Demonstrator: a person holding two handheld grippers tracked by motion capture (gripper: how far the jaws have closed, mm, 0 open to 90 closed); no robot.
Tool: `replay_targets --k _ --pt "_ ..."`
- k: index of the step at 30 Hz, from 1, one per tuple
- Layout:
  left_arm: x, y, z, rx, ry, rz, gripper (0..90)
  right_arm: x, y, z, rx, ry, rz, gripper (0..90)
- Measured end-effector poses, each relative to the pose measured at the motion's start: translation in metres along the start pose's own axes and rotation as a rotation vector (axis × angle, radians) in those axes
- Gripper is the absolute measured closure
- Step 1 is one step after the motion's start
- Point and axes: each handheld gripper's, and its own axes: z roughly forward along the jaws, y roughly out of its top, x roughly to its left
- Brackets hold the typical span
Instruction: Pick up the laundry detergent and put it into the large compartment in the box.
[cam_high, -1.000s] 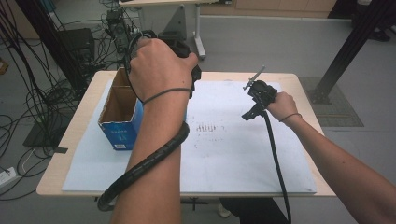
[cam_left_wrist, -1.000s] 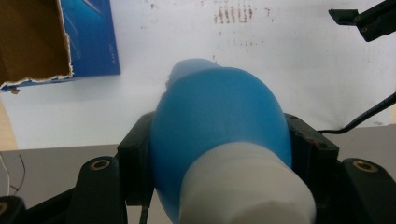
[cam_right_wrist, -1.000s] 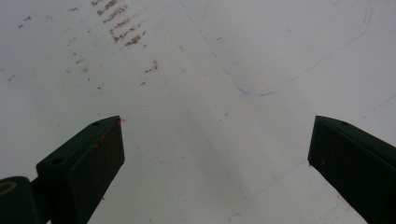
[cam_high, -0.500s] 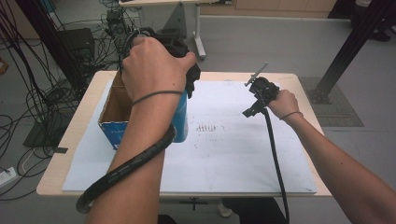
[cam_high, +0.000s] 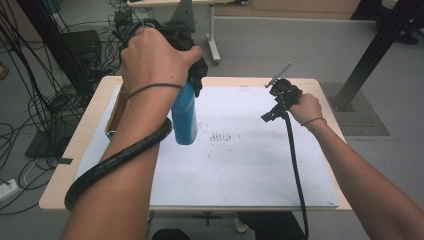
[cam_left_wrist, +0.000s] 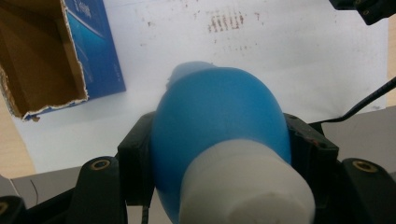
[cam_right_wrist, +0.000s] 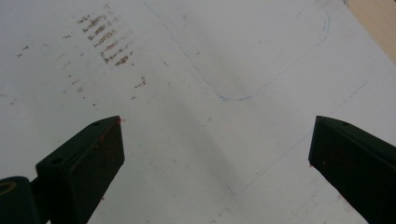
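A blue bottle (cam_high: 184, 117) with a white cap (cam_left_wrist: 247, 186) hangs in the air above the white sheet (cam_high: 250, 160). My left gripper (cam_high: 192, 84) is shut on it near the cap end; in the left gripper view the bottle (cam_left_wrist: 219, 121) sits squeezed between the two black jaws of my left gripper (cam_left_wrist: 219, 154). My right gripper (cam_high: 274, 100) hovers over the far right of the sheet. In the right gripper view my right gripper (cam_right_wrist: 217, 154) is open, jaws wide apart, with bare sheet between them.
An open blue cardboard box (cam_left_wrist: 42, 60) lies on the sheet at the left, partly hidden behind my left forearm in the high view (cam_high: 112, 127). Brown smudges (cam_right_wrist: 102, 42) mark the sheet's middle. Cables and stands crowd the floor beyond the table's left edge (cam_high: 80, 145).
My left gripper has lifted the blue bottle up out of the box and carried it to the right over the sheet. The right gripper has hardly moved.
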Motion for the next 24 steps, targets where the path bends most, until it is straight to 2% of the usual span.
replay_targets --k 6,13,18,24 --pt "0.012 0.011 0.002 0.011 0.016 0.0 37.2 0.0 -0.001 -0.001 -0.011 -0.009 0.002 3.4" --pt "0.039 0.019 -0.001 -0.005 0.005 -0.026 37.2 0.001 0.0 0.0 -0.007 -0.005 0.004 3.5" --pt "0.054 0.025 -0.004 0.001 0.021 -0.029 37.2 0.002 0.001 0.002 -0.009 -0.009 -0.006 3.6" --pt "0.078 0.031 -0.012 -0.01 0.021 -0.057 37.2 0.003 0.003 0.006 -0.01 -0.007 -0.014 3.5"
